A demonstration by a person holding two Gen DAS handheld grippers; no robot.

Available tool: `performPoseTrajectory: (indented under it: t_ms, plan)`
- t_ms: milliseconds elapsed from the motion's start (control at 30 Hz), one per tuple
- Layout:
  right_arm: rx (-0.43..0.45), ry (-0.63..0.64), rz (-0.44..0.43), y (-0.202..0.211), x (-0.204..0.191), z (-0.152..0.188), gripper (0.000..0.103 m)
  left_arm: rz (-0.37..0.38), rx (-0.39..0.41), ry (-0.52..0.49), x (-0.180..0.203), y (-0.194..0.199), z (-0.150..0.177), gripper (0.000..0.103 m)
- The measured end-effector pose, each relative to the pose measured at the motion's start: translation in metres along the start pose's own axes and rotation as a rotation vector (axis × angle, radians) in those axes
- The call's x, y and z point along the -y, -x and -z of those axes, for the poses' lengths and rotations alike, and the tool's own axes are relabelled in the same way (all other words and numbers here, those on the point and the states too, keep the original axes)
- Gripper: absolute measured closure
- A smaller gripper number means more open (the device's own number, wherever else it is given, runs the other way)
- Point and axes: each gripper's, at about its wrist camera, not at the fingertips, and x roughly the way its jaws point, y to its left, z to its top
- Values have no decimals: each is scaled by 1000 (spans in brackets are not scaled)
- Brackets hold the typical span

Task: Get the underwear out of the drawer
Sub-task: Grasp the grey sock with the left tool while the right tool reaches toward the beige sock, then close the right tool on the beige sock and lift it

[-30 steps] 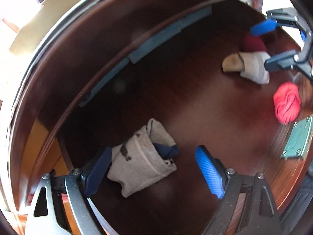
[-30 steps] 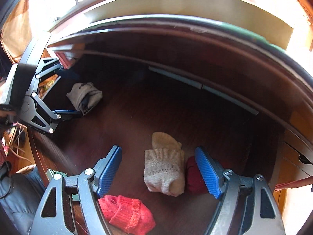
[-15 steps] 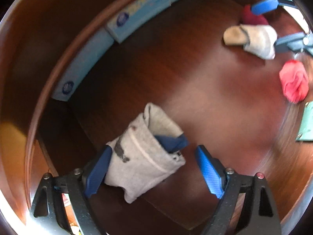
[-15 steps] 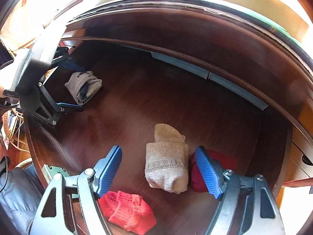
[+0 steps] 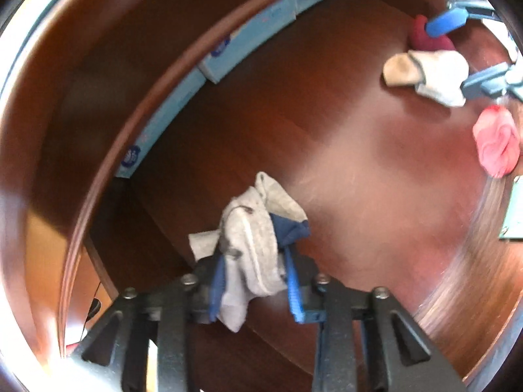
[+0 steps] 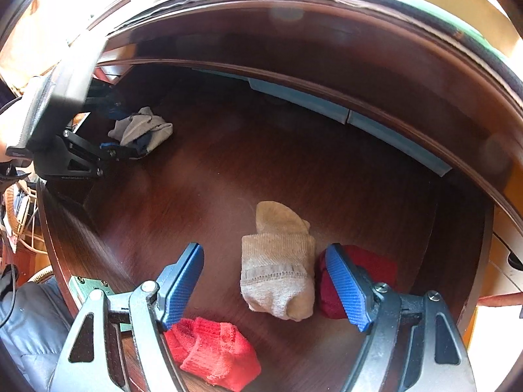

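The grey bundle (image 5: 251, 248), a rolled grey piece with a dark blue one tucked inside, sits pinched between the blue pads of the left gripper (image 5: 255, 287), whose jaws are pressed in on it. It is at the drawer's left end, and whether it has lifted clear of the drawer floor (image 5: 343, 170) I cannot tell. So by my reckoning the first piece is caught but not yet out, and everything else is untouched.

Well to the right of the grey bundle lies a beige bundle (image 6: 278, 271), and the right gripper (image 6: 264, 281) hangs over it with its jaws spread wide, one pad on either side, touching nothing that I can make out. A dark red bundle (image 6: 369, 271) lies against the beige one's far side, just behind the right-hand pad, and could get nipped along with it. A bright red bundle (image 6: 212, 352) lies nearest the drawer's front. Pale blue flat boxes (image 5: 255, 39) line the back wall, out of the way.
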Motion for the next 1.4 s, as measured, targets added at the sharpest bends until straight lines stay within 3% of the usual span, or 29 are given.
performPoseTrajectory:
  t_ms: [200, 333, 467, 567, 633, 800, 867, 1033, 1400]
  plan:
    - [-32, 5, 2, -6, 0, -4, 24, 127, 114, 96, 0, 20, -10, 78]
    - [-52, 34, 12, -10, -7, -6, 24, 209, 142, 128, 10, 21, -14, 78]
    - [-98, 45, -9, -19, -10, -9, 24, 238, 155, 149, 11, 15, -9, 78]
    - [-140, 53, -31, -27, -12, -12, 25, 252, 173, 178, 10, 14, -24, 78]
    - [-165, 51, -45, -33, -12, -15, 29, 271, 186, 197, 6, 18, -24, 78]
    - [-219, 41, -60, -48, -10, -20, 45, 269, 208, 221, -4, 29, -14, 78]
    - [-229, 58, -36, -50, -15, -22, 47, 257, 219, 232, -8, 33, -10, 78]
    - [-200, 91, 9, -50, -23, -20, 59, 201, 264, 252, -4, 53, 7, 78]
    - [-47, 135, 35, -26, -37, -14, 61, 103, 360, 321, -15, 72, 27, 78]
